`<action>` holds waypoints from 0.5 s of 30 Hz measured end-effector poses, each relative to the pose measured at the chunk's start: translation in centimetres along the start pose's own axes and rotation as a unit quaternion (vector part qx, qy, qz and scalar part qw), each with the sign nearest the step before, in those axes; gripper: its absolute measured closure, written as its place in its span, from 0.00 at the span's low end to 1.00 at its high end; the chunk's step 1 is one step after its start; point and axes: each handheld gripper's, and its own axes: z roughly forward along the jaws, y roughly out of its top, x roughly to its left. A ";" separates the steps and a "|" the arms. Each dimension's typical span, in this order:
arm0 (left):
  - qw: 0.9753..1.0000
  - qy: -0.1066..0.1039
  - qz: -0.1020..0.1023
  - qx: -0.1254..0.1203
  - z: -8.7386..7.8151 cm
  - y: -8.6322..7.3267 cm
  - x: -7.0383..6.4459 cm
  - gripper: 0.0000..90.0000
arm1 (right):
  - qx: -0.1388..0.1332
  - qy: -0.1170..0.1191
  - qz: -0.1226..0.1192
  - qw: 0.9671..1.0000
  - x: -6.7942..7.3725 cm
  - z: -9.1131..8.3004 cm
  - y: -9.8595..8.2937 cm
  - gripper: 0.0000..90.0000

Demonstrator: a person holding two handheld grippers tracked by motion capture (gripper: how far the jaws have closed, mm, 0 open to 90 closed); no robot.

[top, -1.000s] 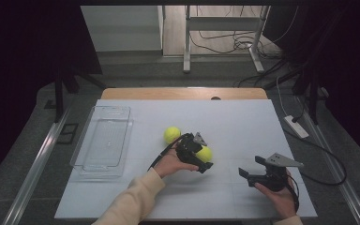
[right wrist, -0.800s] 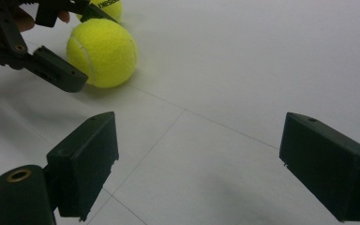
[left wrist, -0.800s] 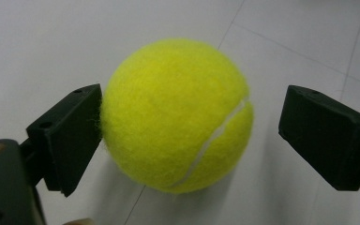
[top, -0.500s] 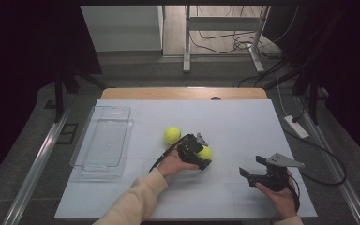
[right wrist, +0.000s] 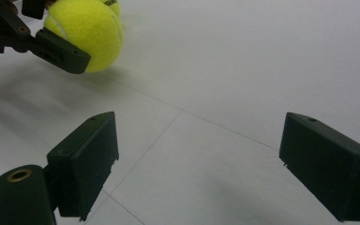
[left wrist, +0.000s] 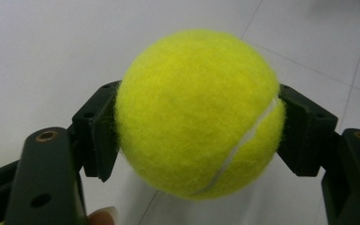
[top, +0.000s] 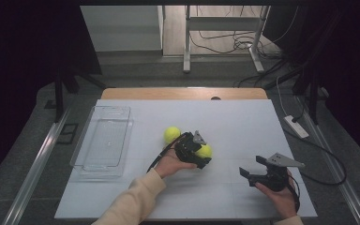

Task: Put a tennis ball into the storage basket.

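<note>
A yellow tennis ball (left wrist: 199, 112) sits between the jaws of my left gripper (left wrist: 199, 133), both pads pressed against its sides. From the high view the same ball (top: 205, 151) is at the table's middle, held by the left gripper (top: 201, 150) low over the white surface. A second tennis ball (top: 172, 134) rests free on the table just behind and to the left. My right gripper (top: 252, 167) is open near the front right, nothing between its pads (right wrist: 86, 159). In the right gripper view the held ball (right wrist: 85, 33) and the left gripper's jaw appear at the upper left.
A clear plastic tray (top: 102, 140) lies empty on the left part of the white table (top: 243, 126). A wooden strip edges the table's far side. Cables and a power strip (top: 296, 126) lie on the floor to the right.
</note>
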 end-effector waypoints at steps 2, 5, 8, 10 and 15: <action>1.000 0.000 -0.003 -0.010 -0.5 -0.1 0.0 0.30 | 0.001 -0.001 0.000 1.000 0.0 0.0 0.0 0.13; 1.000 0.001 -0.004 -0.015 -0.8 -0.1 0.0 0.30 | 0.001 -0.002 0.000 1.000 0.0 0.0 0.0 0.13; 1.000 0.001 -0.006 -0.023 -1.3 -0.2 -0.1 0.30 | 0.000 -0.001 0.001 1.000 0.0 0.0 0.0 0.13; 1.000 0.004 -0.005 -0.030 -1.7 -0.4 -0.2 0.30 | 0.000 -0.001 0.001 1.000 0.0 0.0 0.0 0.13; 0.999 0.004 -0.006 -0.037 -2.2 -0.6 -0.1 0.30 | 0.000 -0.001 0.001 1.000 0.0 0.0 0.0 0.13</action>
